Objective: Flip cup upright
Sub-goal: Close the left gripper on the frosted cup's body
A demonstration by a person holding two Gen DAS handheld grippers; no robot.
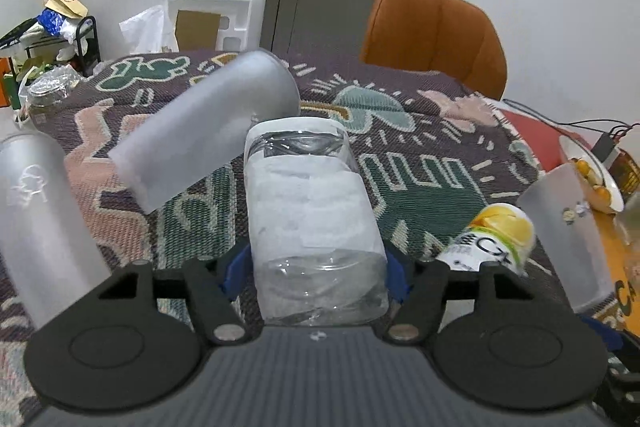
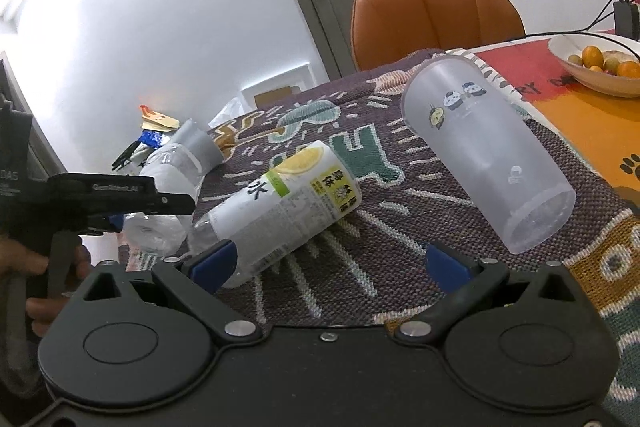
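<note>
My left gripper point(image 1: 316, 267) is shut on a clear plastic bottle wrapped in white paper point(image 1: 312, 215), which lies along its fingers; the same bottle shows in the right wrist view point(image 2: 160, 211). A frosted cup point(image 1: 208, 131) lies on its side just behind it, and another frosted cup point(image 1: 44, 219) stands at the left. My right gripper point(image 2: 340, 263) is open and empty. A frosted cup with cartoon stickers point(image 2: 488, 155) lies on its side ahead and to its right. A lemon-label bottle point(image 2: 280, 207) lies by its left finger.
A patterned woven cloth point(image 2: 360, 247) covers the table. A white bowl of oranges point(image 2: 600, 71) sits at the far right with cables behind it. An orange chair point(image 2: 436, 15) stands at the far edge. Clutter on a rack point(image 1: 48, 39) is at the left.
</note>
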